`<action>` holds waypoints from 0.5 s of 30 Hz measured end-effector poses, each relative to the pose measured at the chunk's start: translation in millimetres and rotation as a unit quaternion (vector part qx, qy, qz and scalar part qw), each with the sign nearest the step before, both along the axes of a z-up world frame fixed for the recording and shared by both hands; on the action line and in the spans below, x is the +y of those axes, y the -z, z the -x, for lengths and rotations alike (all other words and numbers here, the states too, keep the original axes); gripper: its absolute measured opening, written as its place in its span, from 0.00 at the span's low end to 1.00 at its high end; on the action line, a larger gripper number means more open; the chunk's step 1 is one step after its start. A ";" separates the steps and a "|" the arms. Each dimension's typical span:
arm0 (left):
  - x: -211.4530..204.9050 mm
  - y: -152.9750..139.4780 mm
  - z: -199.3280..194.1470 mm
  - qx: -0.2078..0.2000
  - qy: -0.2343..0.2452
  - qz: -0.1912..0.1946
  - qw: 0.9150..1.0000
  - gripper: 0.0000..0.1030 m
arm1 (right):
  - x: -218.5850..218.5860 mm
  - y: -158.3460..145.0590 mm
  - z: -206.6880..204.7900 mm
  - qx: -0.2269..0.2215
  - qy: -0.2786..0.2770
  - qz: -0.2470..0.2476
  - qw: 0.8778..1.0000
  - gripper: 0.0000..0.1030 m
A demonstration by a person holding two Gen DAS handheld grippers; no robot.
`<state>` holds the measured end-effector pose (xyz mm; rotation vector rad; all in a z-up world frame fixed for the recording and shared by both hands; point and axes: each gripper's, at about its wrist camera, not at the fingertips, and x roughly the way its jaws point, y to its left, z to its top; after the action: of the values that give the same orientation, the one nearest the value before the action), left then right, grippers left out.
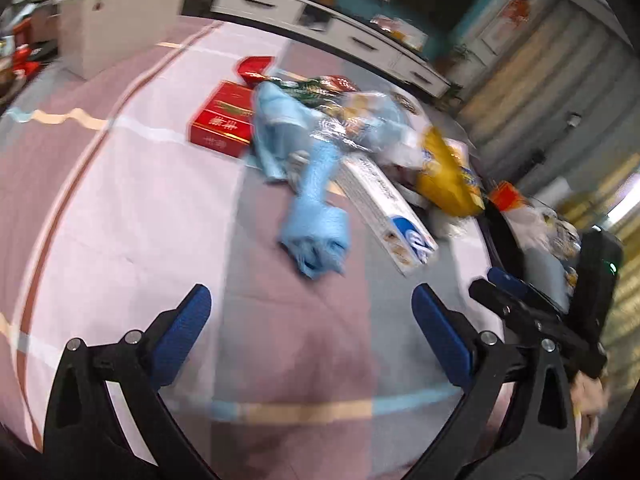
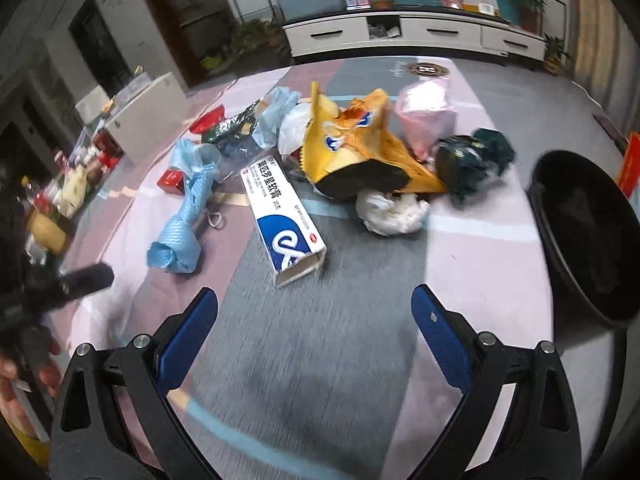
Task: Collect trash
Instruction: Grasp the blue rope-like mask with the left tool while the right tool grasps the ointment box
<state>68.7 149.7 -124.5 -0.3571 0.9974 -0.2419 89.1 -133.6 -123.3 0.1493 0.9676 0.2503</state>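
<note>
Striped cloth (image 2: 360, 320) spreading ahead — white box (image 2: 286, 216) lying lengthwise at eleven o'clock, nearest my right gripper (image 2: 314, 326); both grippers gaping wide, left gripper (image 1: 310, 320) too.

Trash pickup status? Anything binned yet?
Done: nothing evident; what shows of the black bin looks empty. In hand: nothing; left gripper and right gripper are both open and empty. Left: the blue rag, white ointment box, yellow snack bag, white tissue wad and pink bag.
</note>
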 end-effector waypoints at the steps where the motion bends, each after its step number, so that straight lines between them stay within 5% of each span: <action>1: -0.1 -0.1 -1.6 -0.006 -0.007 -0.002 1.000 0.97 | 3.3 3.9 -5.9 0.002 -0.006 0.000 1.000 0.93; 5: -18.9 -0.2 -13.7 -0.035 -0.006 -0.054 0.998 0.97 | 10.7 15.4 -23.4 0.005 -0.018 0.007 1.000 0.93; 10: -28.6 10.0 -30.2 -0.036 -0.010 -0.070 0.997 0.95 | 22.6 22.8 -39.0 0.000 -0.032 0.010 0.999 0.92; 15: -33.4 25.7 -43.2 -0.016 -0.005 -0.082 0.997 0.68 | 32.3 30.8 -46.5 0.001 -0.043 0.019 0.999 0.76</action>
<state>111.9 116.3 -150.2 -0.2085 0.9772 -0.1551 135.6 -101.3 -154.1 0.0738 0.9805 0.3100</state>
